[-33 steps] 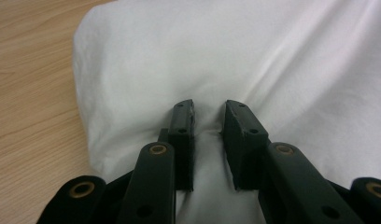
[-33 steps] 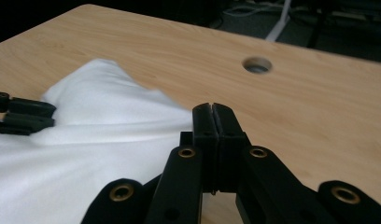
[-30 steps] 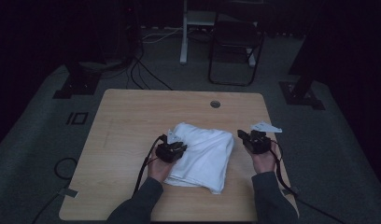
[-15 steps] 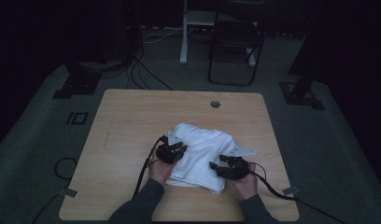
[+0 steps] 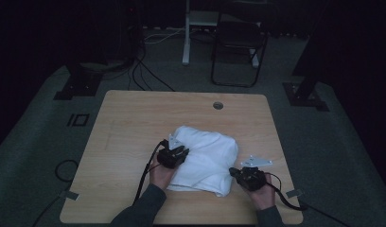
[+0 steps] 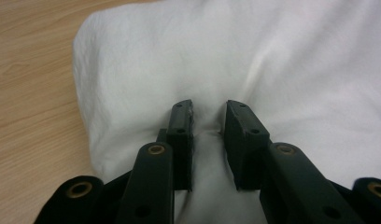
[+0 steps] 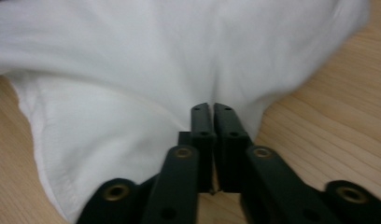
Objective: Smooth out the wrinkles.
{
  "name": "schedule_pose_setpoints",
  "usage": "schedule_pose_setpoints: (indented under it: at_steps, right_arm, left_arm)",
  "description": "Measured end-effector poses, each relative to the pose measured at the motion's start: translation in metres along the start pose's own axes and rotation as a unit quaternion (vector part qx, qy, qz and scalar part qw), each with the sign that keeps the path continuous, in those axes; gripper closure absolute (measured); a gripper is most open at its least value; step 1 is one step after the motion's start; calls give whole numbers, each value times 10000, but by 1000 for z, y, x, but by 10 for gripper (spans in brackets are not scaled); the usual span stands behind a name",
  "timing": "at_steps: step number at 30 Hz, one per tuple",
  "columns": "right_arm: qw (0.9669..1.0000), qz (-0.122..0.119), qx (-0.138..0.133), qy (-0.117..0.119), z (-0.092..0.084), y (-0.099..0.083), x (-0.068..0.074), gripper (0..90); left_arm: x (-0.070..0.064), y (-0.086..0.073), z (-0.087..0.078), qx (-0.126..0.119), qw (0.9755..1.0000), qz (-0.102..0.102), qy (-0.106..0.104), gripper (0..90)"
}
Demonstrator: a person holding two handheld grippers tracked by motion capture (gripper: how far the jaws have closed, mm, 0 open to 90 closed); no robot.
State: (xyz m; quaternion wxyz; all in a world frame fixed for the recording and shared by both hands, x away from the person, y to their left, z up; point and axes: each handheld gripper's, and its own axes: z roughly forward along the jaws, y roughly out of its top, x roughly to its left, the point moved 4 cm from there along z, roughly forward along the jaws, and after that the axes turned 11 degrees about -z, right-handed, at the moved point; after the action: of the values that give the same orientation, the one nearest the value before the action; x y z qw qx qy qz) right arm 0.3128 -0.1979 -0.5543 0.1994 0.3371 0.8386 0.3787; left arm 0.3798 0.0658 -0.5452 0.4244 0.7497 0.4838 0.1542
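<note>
We are in the middle of folding the white cloth [image 5: 205, 158], which lies bunched just right of the worktop's [image 5: 134, 123] centre, toward its near edge. Our left gripper [image 5: 174, 153] presses down on the cloth's 9 o'clock side; its jaws stand slightly apart with a ridge of fabric bunched between them, though we cannot tell whether they truly pinch it. Our right gripper [image 5: 238, 174], at the cloth's 4 o'clock corner, has just been closing, and its jaws now sit pressed together on a thin fold there. Next, we judge, the right hand must lift that corner and carry it over toward 10 o'clock while the left anchors.
</note>
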Motion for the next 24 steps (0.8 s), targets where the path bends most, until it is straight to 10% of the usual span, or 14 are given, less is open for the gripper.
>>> schedule_pose_setpoints:
  at_steps: [7, 15, 24]
  right_arm:
    - [9980, -158, -584, 161, -9, 26, 20, 513]
    - [9975, -565, 144, 411, 29, 16, 47, 443]
    - [9979, -467, 430, 109, 41, -2, 31, 424]
  left_arm:
    - [3, 6, -17, -128, 9994, -159, -290, 611]
    - [2, 5, -20, -157, 9995, -79, -265, 578]
    - [0, -1, -22, -166, 9998, 55, -49, 573]
